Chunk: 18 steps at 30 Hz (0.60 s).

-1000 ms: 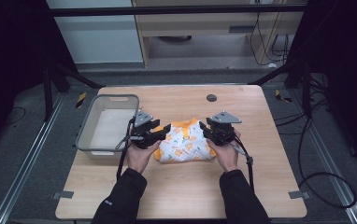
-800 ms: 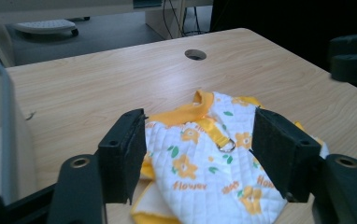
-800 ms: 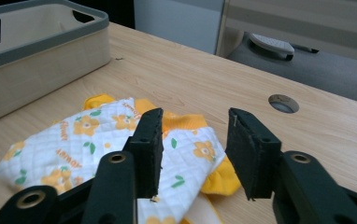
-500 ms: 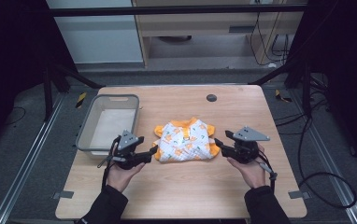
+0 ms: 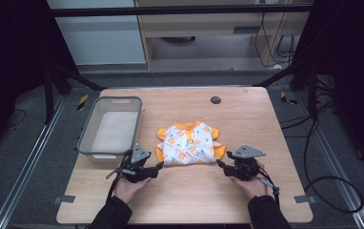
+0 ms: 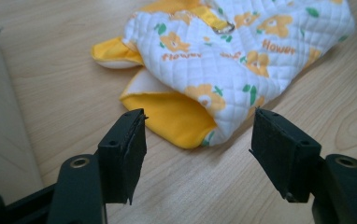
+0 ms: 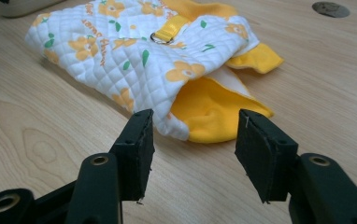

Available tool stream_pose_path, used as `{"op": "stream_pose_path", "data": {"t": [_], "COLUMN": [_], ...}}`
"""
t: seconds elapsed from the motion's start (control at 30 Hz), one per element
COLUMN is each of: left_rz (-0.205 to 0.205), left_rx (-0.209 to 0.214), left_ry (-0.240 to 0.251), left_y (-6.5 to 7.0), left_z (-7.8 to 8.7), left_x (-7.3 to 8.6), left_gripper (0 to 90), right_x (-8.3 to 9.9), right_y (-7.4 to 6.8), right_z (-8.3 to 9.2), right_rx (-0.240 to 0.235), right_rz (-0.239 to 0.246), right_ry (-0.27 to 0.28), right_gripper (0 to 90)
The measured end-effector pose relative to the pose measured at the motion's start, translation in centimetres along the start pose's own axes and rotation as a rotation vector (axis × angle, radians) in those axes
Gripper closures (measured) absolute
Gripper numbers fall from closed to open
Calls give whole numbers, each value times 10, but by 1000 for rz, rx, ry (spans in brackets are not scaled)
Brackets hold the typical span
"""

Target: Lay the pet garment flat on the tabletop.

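Note:
A small quilted white garment (image 5: 189,143) with orange flowers and yellow trim lies folded in the middle of the wooden table. My left gripper (image 5: 159,166) rests low at its front left corner and my right gripper (image 5: 221,166) at its front right corner, both aimed at it. In the left gripper view the garment's yellow hem (image 6: 181,116) lies just past the open left gripper (image 6: 197,135), whose jaws have just been closing slightly on nothing. In the right gripper view the open right gripper (image 7: 193,135) faces the yellow sleeve opening (image 7: 214,109); its jaws have just been opening, with nothing between them.
A grey plastic basket (image 5: 87,138) stands on the left of the table, close behind my left hand. A small black disc (image 5: 215,99) is set into the tabletop at the back. Bare wood lies in front of the garment between my hands.
Both grippers have let go of the garment, drawn back toward the table's front edge and sunk lower. The garment lies where it was left.

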<state>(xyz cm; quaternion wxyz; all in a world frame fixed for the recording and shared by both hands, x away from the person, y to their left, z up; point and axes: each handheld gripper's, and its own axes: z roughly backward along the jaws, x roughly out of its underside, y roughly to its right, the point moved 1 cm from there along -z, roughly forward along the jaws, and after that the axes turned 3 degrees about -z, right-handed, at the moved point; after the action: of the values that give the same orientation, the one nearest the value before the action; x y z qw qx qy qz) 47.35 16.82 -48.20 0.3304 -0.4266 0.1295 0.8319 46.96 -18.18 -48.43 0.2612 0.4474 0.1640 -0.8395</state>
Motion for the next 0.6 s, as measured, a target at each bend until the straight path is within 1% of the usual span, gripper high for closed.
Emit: {"op": "stream_pose_path", "data": {"t": [0.07,0.13,0.23,0.3,0.33,0.37,0.4,0.43,0.47,0.5,0.57,0.6], "left_rz": [-17,-16,-46,-38,-39,-34,-34,-30,-30,-33,-11,-4], "left_rx": [-11,-7,-11,7,14,24,24,29,29,30,64,81], "left_ry": [-33,-44,-56,-63,-67,-76,-76,-88,-88,-96,-105,-126], "left_y": [3,5,10,11,12,13,13,14,14,14,13,13], "left_z": [-8,-13,-18,-21,-22,-24,-24,-26,-26,-27,-28,-29], "left_x": [1,1,1,2,2,2,2,2,2,2,3,3], "left_gripper": [367,394,440,469,495,544,582,618,654,654,762,835], "right_x": [1,2,4,5,5,4,4,4,4,5,6,6], "right_y": [-2,-4,-7,-8,-9,-10,-10,-10,-10,-9,-10,-11], "right_z": [-7,-13,-23,-28,-30,-32,-32,-34,-34,-34,-35,-35], "right_rx": [-7,-9,-19,-24,-27,-19,-19,-16,-16,-17,-10,-3], "right_rz": [5,18,32,48,43,53,53,54,54,60,74,83], "right_ry": [-13,-30,-50,-61,-64,-68,-68,-83,-83,-88,-108,-113], "right_gripper": [476,487,520,542,563,600,600,662,662,678,731,775]}}
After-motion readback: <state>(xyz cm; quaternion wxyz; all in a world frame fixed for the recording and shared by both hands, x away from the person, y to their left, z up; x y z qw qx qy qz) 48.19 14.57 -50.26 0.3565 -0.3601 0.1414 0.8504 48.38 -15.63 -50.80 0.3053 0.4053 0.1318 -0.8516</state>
